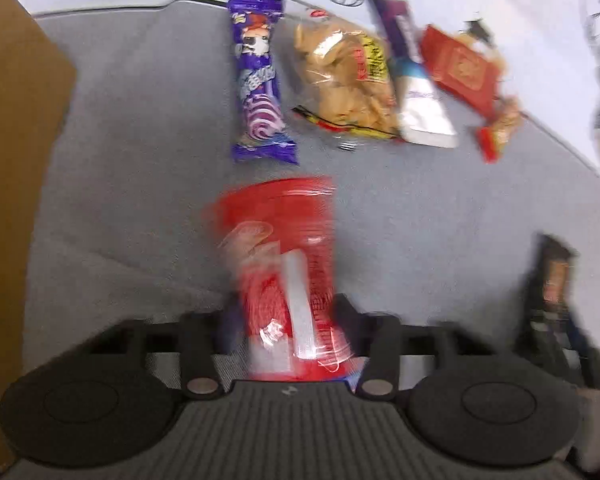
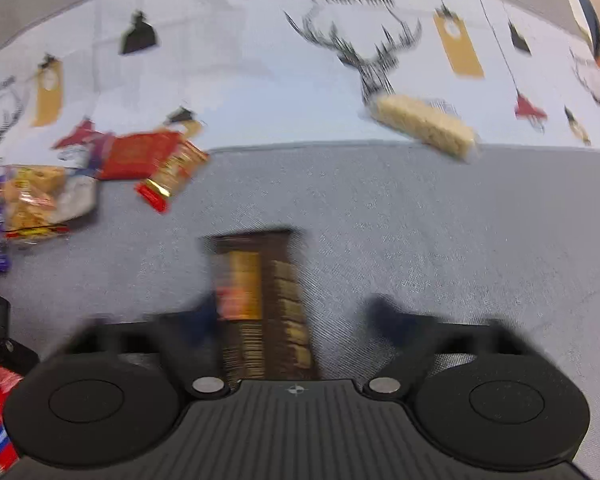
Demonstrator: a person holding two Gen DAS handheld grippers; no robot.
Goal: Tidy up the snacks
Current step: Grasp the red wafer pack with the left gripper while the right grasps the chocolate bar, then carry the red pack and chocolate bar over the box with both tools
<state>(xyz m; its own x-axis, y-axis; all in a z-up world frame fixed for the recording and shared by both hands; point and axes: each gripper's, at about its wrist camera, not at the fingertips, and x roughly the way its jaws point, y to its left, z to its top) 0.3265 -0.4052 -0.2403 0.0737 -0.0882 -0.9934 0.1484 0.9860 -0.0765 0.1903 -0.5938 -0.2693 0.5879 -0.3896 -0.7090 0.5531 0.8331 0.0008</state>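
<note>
Partly sorted: purple wrapper (image 1: 260, 80), chip bag (image 1: 344, 80), white packet (image 1: 420, 96) and red packet (image 1: 460, 68) lie in a row on the grey cloth (image 1: 140, 160); pale bar (image 2: 424, 126) sits well apart. Left gripper (image 1: 288, 312) level, jaws clamped on red packet of snacks (image 1: 284, 264). Right gripper (image 2: 296, 316) low, jaws apart, brown bar (image 2: 260, 304) between them, grip uncertain

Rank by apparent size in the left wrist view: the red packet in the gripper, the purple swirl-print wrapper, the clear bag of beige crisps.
1. Red packet, though it sits closest to the camera, which inflates it.
2 and 3. Clear bag of beige crisps and purple swirl-print wrapper look too alike to rank.
</note>
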